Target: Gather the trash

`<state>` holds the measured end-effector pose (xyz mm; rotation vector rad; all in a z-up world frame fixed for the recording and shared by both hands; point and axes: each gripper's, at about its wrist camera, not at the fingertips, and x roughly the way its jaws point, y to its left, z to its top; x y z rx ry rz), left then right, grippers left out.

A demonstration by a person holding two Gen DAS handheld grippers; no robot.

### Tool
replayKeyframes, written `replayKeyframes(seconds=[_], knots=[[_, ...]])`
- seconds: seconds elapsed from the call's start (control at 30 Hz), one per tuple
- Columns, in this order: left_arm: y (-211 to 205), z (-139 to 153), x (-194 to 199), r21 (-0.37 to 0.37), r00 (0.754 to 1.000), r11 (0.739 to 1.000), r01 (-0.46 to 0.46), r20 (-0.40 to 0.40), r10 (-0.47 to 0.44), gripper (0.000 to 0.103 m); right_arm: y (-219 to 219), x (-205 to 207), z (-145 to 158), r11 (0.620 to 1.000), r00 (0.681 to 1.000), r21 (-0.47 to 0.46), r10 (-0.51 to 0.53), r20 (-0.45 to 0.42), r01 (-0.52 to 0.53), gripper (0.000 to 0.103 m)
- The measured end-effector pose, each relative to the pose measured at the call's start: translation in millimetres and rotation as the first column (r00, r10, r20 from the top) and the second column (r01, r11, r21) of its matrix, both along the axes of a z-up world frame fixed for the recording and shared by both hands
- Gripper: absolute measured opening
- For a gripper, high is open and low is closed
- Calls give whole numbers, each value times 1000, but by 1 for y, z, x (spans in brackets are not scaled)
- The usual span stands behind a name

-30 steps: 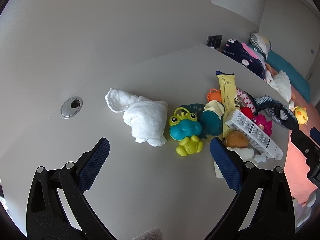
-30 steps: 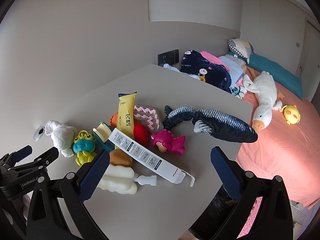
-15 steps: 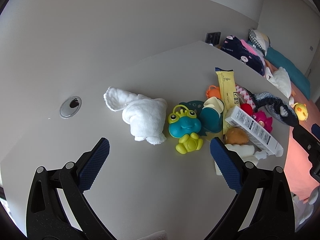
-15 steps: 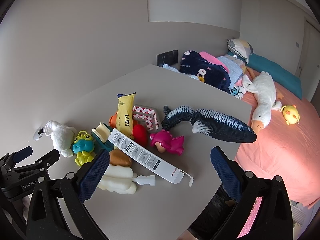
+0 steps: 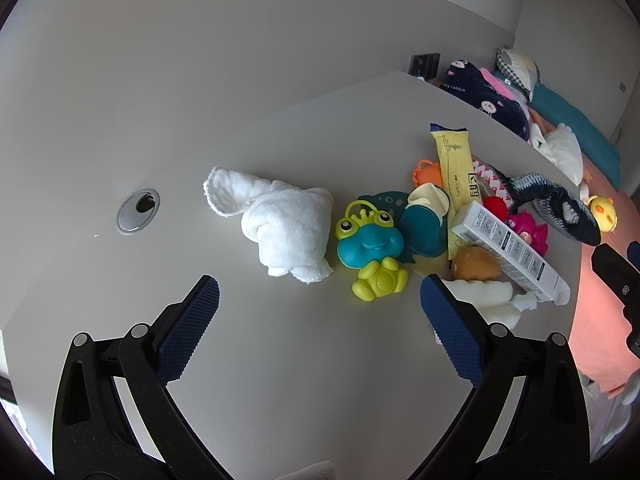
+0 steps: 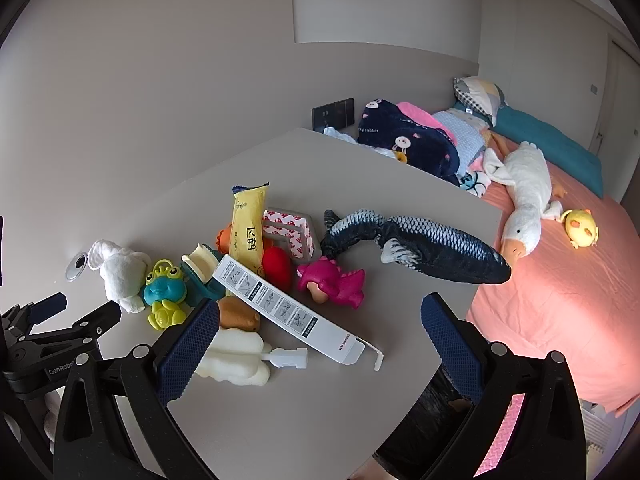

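Observation:
A pile of toys and trash lies on a grey table (image 6: 280, 412). A long white carton (image 6: 288, 312) with an open end flap lies across the pile; it also shows in the left wrist view (image 5: 508, 246). A yellow snack wrapper (image 6: 249, 226) lies behind it, also seen from the left (image 5: 456, 168). A red-and-white packet (image 6: 288, 232) sits beside the wrapper. My right gripper (image 6: 320, 324) is open and empty, above the table just short of the carton. My left gripper (image 5: 318, 304) is open and empty, in front of the rolled white towel (image 5: 284, 224) and frog toy (image 5: 370, 246).
Toys in the pile: a pink dinosaur (image 6: 334, 282), a plush fish (image 6: 416, 246) reaching past the table's right edge, a cream bottle-shaped toy (image 6: 240, 356). A cable hole (image 5: 138, 211) sits at the left. A black bag (image 6: 424, 428) hangs below the table edge. A bed (image 6: 560, 280) stands at the right.
Both grippers have drifted slightly nearer the pile; the objects sit a little lower and closer in both views. Both stay open and nothing on the table has moved.

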<state>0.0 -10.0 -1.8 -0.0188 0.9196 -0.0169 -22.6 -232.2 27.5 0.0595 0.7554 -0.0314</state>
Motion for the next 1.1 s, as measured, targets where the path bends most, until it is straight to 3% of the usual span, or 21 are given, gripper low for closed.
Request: replayKeyframes(seconds=[0.2, 0.33, 0.73, 1.1], knots=[[2, -1, 0, -5, 1000, 1000, 0, 4, 0, 97, -1, 1, -2, 1000, 1000, 2, 0, -6, 0, 100], [5, -3, 0, -48, 1000, 999, 12, 10, -12, 97, 1, 2, -2, 1000, 1000, 4, 1, -7, -1, 100], [5, -5, 2, -29, 1000, 1000, 11, -3, -11, 97, 2, 2, -5, 1000, 1000, 10, 7, -11, -7, 100], [23, -19, 20, -38, 998, 998, -46, -53, 44, 97, 30, 4, -18, 992, 991, 56, 120, -64, -116, 100]])
